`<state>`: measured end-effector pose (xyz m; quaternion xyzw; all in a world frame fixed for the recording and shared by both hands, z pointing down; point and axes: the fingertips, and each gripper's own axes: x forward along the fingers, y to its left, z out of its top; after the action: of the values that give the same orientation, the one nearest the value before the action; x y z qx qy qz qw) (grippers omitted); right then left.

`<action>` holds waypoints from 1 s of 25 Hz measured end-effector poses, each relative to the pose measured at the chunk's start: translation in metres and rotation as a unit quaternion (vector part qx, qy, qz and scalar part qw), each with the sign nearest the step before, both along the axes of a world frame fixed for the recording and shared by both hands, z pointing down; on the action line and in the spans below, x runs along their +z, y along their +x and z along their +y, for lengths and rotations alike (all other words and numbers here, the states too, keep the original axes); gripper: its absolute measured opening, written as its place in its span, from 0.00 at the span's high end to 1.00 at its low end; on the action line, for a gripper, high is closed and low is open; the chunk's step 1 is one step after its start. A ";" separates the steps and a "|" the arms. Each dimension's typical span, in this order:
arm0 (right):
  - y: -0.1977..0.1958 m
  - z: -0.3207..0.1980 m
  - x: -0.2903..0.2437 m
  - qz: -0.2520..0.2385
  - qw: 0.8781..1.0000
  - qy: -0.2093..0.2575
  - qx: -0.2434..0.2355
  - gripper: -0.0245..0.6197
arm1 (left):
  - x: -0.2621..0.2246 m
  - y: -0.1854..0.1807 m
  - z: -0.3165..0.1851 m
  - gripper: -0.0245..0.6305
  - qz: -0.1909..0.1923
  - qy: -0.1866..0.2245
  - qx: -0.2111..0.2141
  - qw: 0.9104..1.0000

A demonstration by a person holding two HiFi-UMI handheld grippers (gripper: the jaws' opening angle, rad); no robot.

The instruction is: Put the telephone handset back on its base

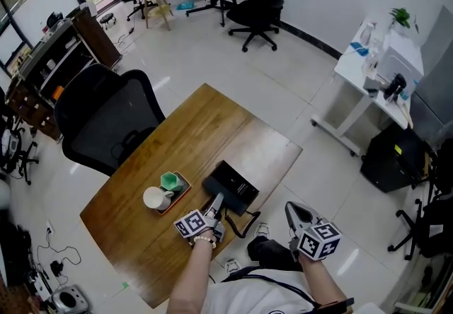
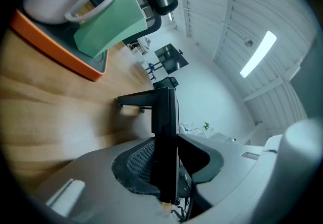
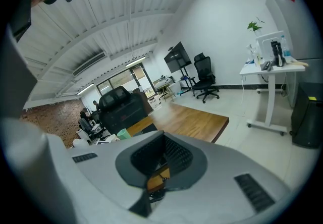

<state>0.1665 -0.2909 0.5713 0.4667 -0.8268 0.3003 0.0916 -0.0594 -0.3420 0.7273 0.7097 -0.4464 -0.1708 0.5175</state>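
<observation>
The black telephone (image 1: 233,185) lies near the front edge of the wooden table (image 1: 134,235). My left gripper (image 1: 214,202) reaches onto the telephone's near left end. In the left gripper view (image 2: 166,160) the view is rolled, and a black slab of the telephone (image 2: 165,117) stands edge-on between the jaws. A little room shows on each side of it, so the jaws are open. I cannot tell the handset from the base there. My right gripper (image 1: 294,212) hangs off the table over the floor, open and empty (image 3: 159,162).
An orange tray (image 1: 185,189) with a white mug (image 1: 156,199) and a green cup (image 1: 170,180) sits just left of the telephone. A black office chair (image 1: 106,118) stands behind the table. A white desk (image 1: 368,86) is at the right.
</observation>
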 end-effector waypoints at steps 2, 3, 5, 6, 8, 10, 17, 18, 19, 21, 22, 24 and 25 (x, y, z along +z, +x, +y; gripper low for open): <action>-0.002 0.002 -0.002 0.000 1.000 0.003 -0.001 0.96 | -0.004 -0.004 0.003 0.75 -0.019 0.000 -0.007 1.000; -0.003 0.003 -0.004 0.000 1.000 0.004 -0.001 0.96 | -0.008 -0.008 0.005 0.75 -0.028 0.002 -0.013 1.000; -0.006 0.007 -0.005 0.000 1.000 0.006 -0.003 0.96 | -0.020 -0.016 0.015 0.75 -0.049 0.004 -0.026 0.998; -0.008 0.008 -0.006 0.000 1.000 0.007 -0.005 0.96 | -0.026 -0.022 0.021 0.75 -0.067 0.001 -0.029 0.997; -0.015 0.010 -0.010 0.001 1.000 0.011 -0.010 0.96 | -0.038 -0.034 0.036 0.83 -0.120 -0.011 -0.032 0.992; -0.023 0.012 -0.015 0.002 1.000 0.016 -0.014 0.96 | -0.057 -0.044 0.052 0.92 -0.171 -0.015 -0.033 0.985; -0.045 0.032 -0.027 0.001 0.999 0.028 -0.021 0.96 | -0.107 -0.040 0.107 0.96 -0.253 0.008 0.020 0.967; -0.049 0.036 -0.030 0.002 0.999 0.031 -0.023 0.96 | -0.112 -0.038 0.115 0.96 -0.266 0.010 0.026 0.964; -0.053 0.040 -0.032 0.002 0.999 0.033 -0.024 0.96 | -0.119 -0.037 0.122 0.96 -0.277 0.015 0.031 0.960; -0.060 0.050 -0.035 0.001 0.999 0.036 -0.026 0.96 | -0.131 -0.034 0.138 0.96 -0.289 0.028 0.040 0.956; -0.064 0.055 -0.036 0.001 0.999 0.038 -0.027 0.96 | -0.136 -0.032 0.146 0.96 -0.290 0.033 0.046 0.955; -0.072 0.066 -0.038 0.000 0.999 0.040 -0.027 0.96 | -0.146 -0.031 0.160 0.96 -0.283 0.043 0.054 0.957; -0.075 0.071 -0.038 0.000 0.999 0.041 -0.027 0.96 | -0.151 -0.031 0.166 0.96 -0.279 0.048 0.055 0.957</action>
<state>0.0913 -0.2197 0.5333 0.4477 -0.8506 0.2636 0.0805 -0.0900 -0.1762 0.5762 0.7764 -0.5250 0.0415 0.3462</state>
